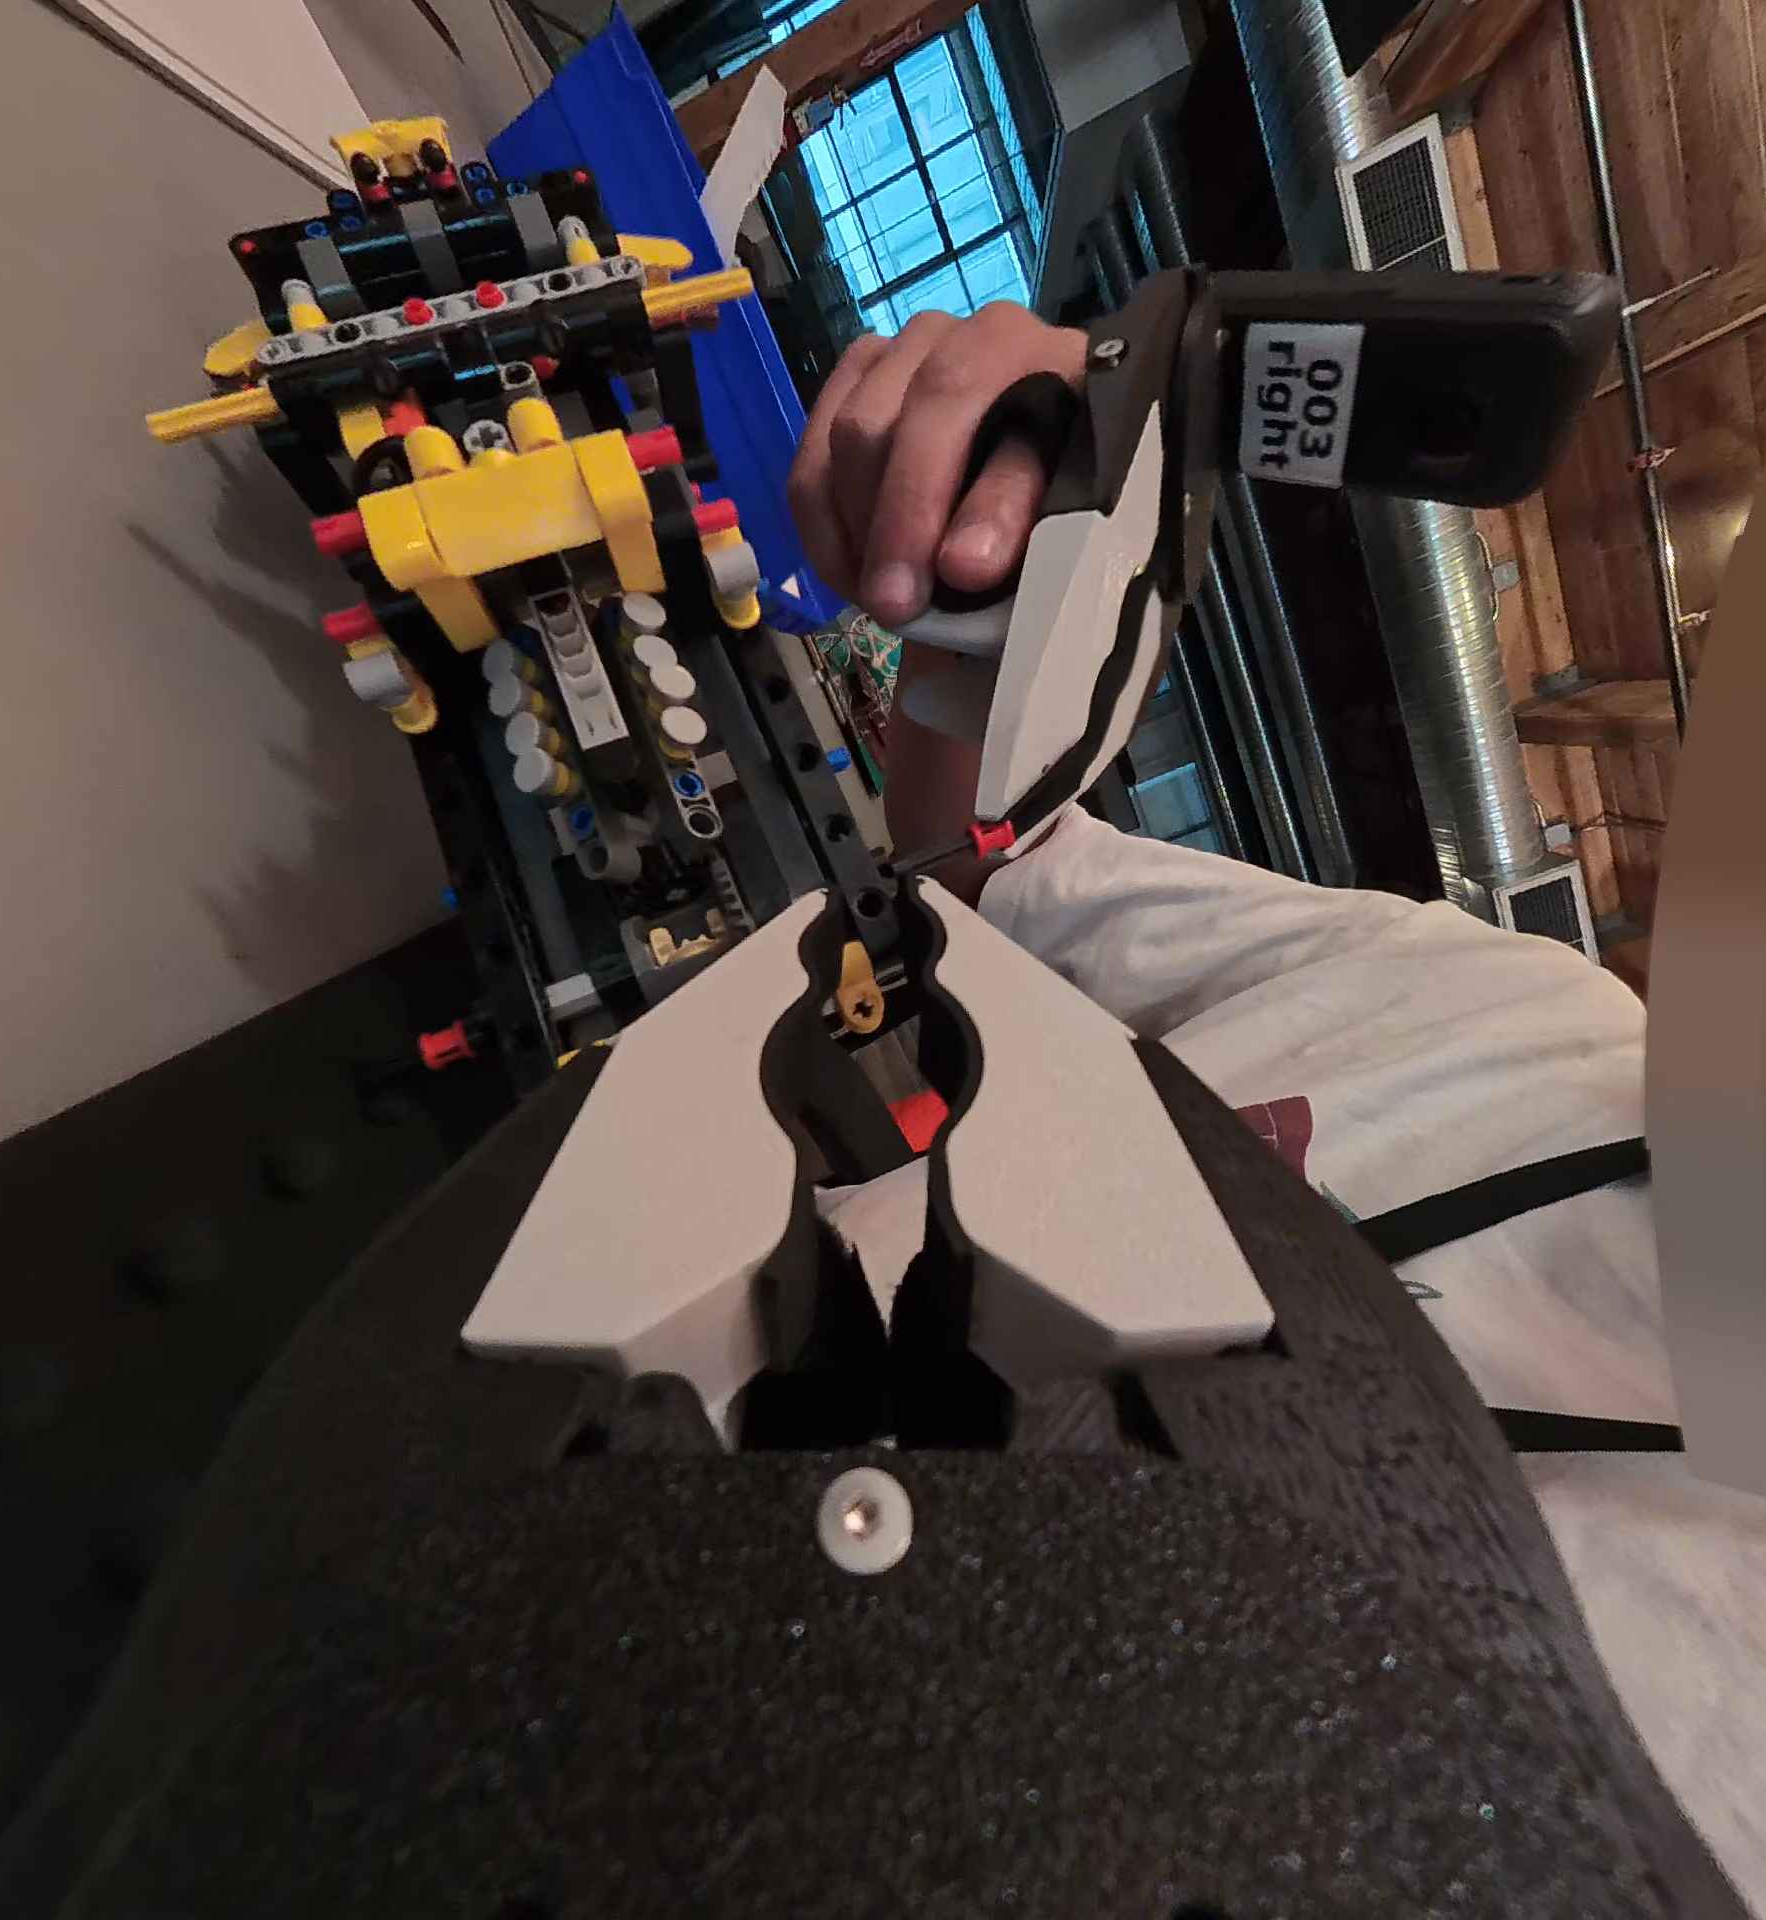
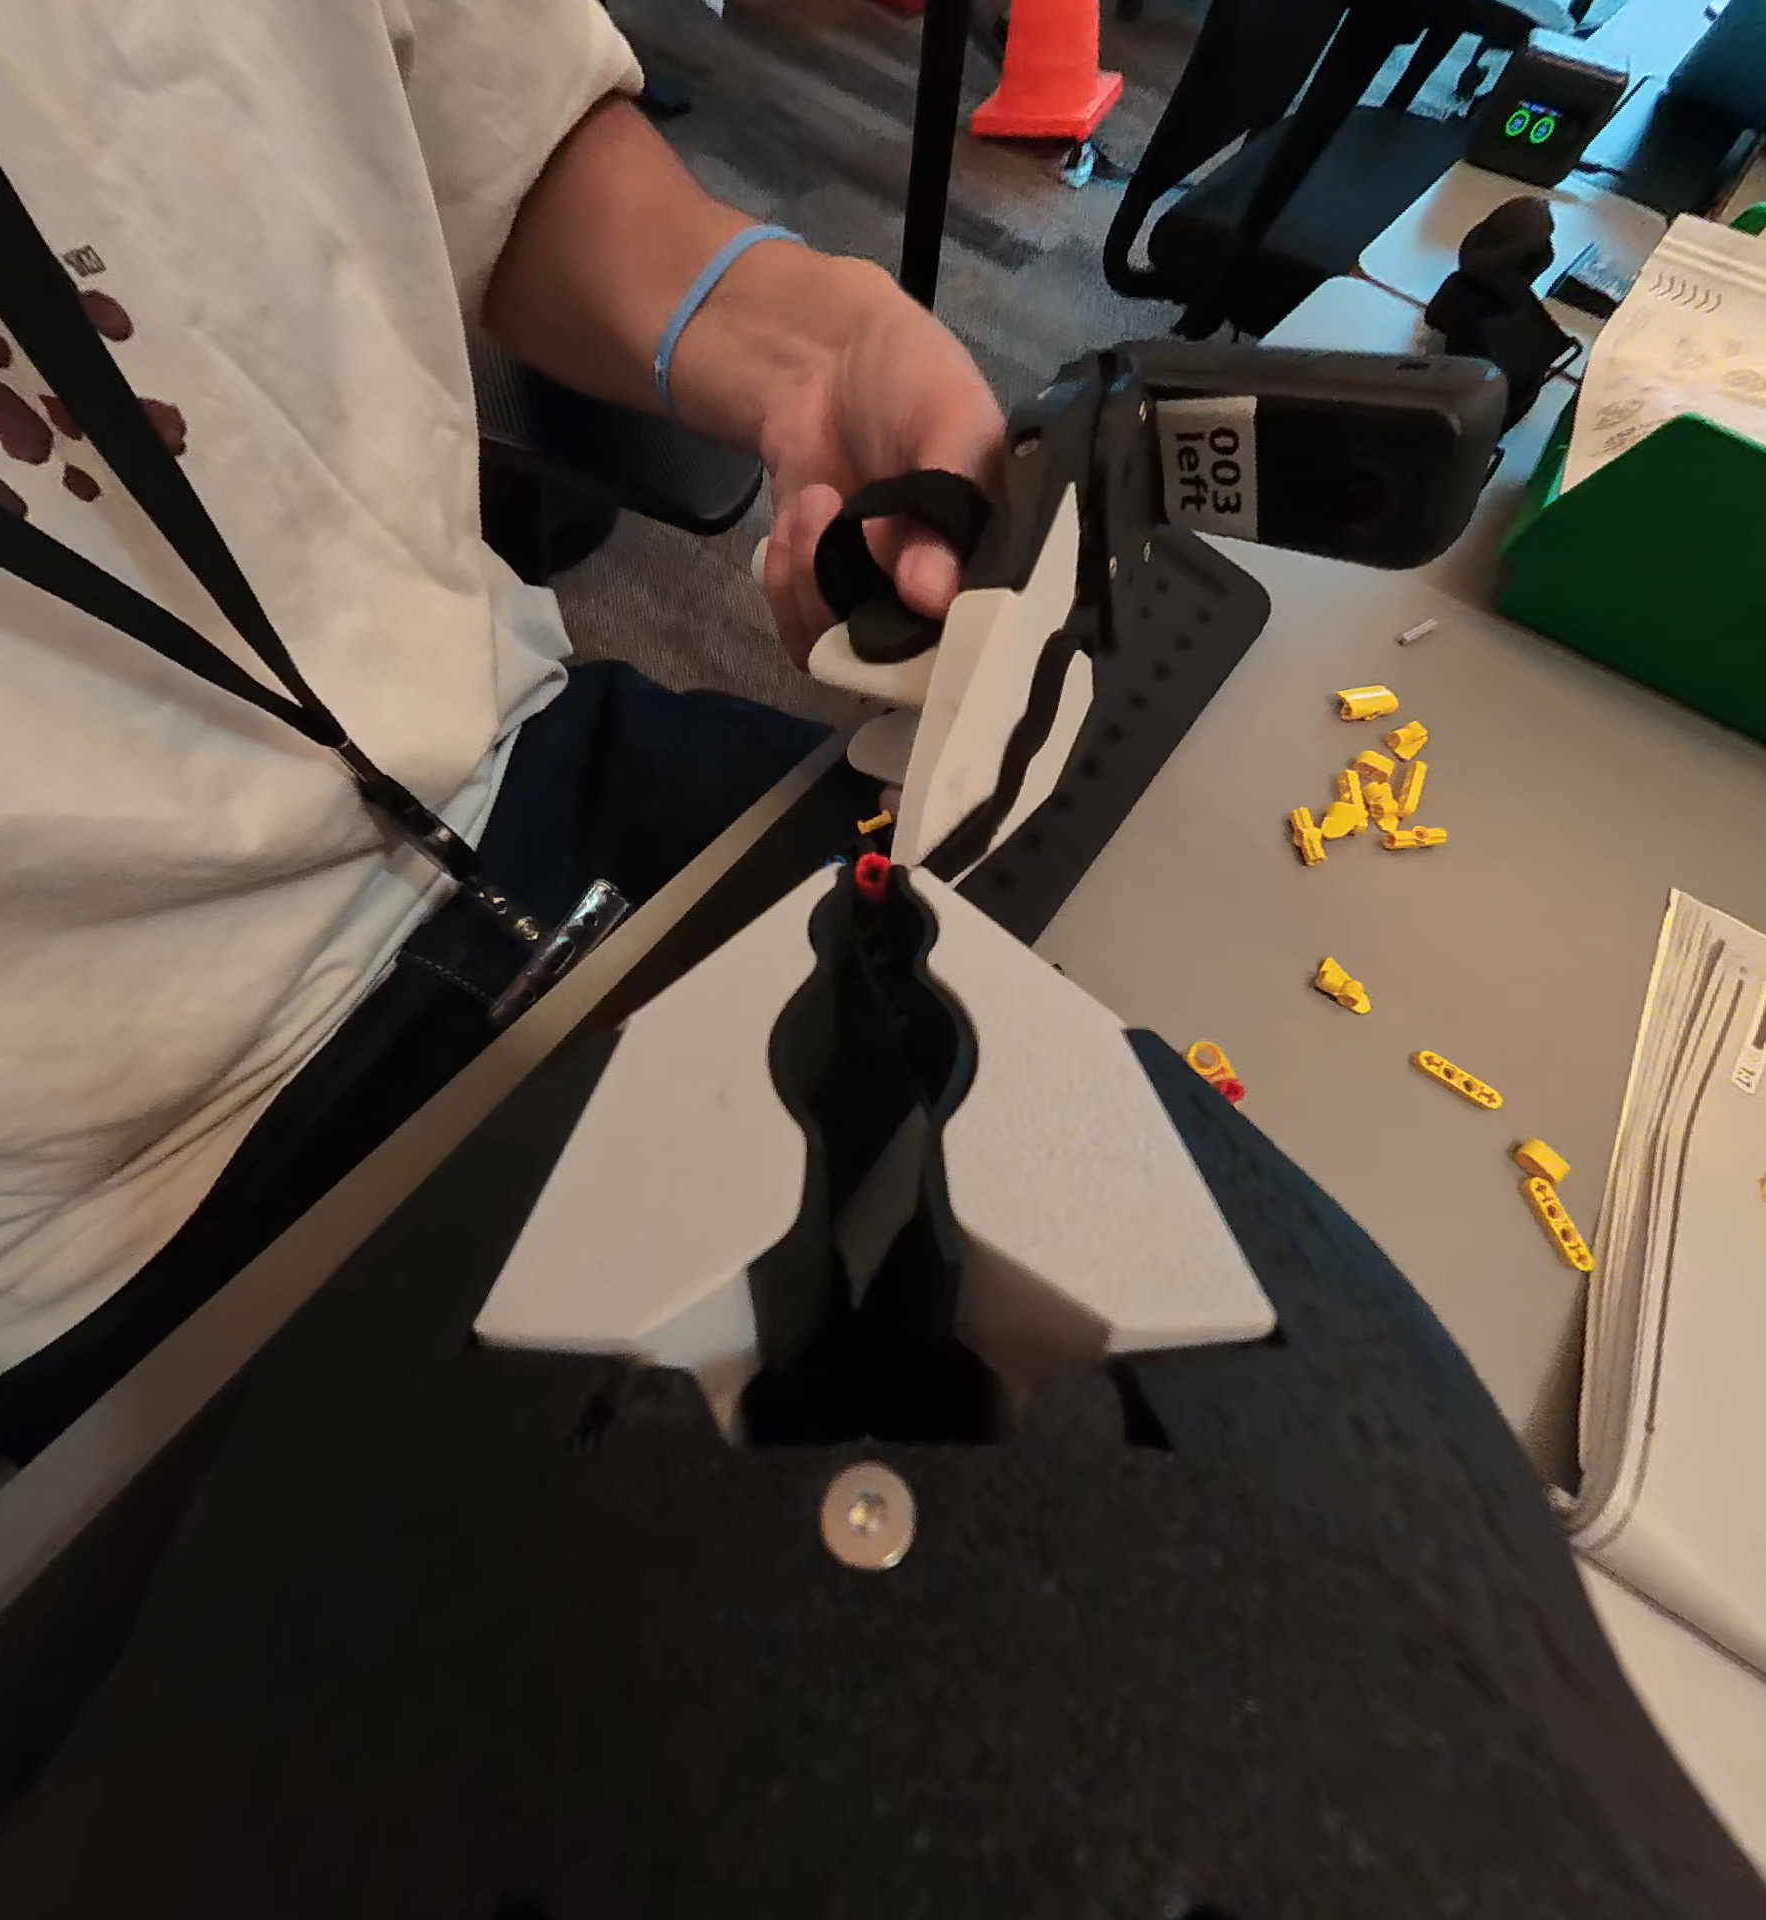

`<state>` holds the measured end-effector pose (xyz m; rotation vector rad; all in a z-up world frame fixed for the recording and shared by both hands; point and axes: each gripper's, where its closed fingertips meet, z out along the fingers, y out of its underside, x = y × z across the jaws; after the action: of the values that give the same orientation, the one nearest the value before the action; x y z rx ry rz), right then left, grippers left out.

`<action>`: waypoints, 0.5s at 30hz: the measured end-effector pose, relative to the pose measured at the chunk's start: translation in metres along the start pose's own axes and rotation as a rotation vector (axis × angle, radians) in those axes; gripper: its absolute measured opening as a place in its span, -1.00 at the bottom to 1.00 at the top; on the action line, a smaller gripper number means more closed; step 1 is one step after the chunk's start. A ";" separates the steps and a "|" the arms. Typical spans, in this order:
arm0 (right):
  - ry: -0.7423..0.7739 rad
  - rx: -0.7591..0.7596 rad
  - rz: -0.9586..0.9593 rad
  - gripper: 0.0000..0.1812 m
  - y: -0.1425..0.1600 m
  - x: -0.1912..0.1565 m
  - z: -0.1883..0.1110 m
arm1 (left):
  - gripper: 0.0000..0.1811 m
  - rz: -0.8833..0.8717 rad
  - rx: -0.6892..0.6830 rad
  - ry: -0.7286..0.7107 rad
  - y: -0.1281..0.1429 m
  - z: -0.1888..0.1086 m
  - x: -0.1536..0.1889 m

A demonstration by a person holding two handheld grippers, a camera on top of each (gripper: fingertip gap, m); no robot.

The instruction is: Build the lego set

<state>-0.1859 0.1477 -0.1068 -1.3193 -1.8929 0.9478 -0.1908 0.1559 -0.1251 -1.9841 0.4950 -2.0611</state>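
While the left gripper [image 1: 874, 914] clamps the black beam [image 1: 837, 821] of the lego model [image 1: 505, 540], the right gripper [image 1: 1004, 831], closed on a red-tipped axle [image 1: 952, 847], needs it square to the beam's end hole before pushing.

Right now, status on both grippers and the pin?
Left gripper shut on black beam. Right gripper shut on red-tipped pin, tip at beam's hole. Nothing blocking.
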 end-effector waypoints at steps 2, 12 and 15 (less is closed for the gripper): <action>-0.005 -0.037 -0.015 -0.92 0.000 0.000 0.001 | -0.89 -0.012 0.007 0.004 0.000 0.000 0.000; 0.165 -0.065 0.104 -0.82 0.007 0.014 -0.002 | -0.90 -0.021 0.082 0.027 -0.009 -0.004 0.000; 0.293 0.019 0.220 -0.71 0.000 0.014 -0.007 | -0.89 -0.032 0.096 0.036 -0.008 -0.004 0.000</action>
<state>-0.1840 0.1625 -0.1019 -1.5844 -1.5372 0.8226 -0.1945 0.1639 -0.1223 -1.9156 0.3667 -2.1010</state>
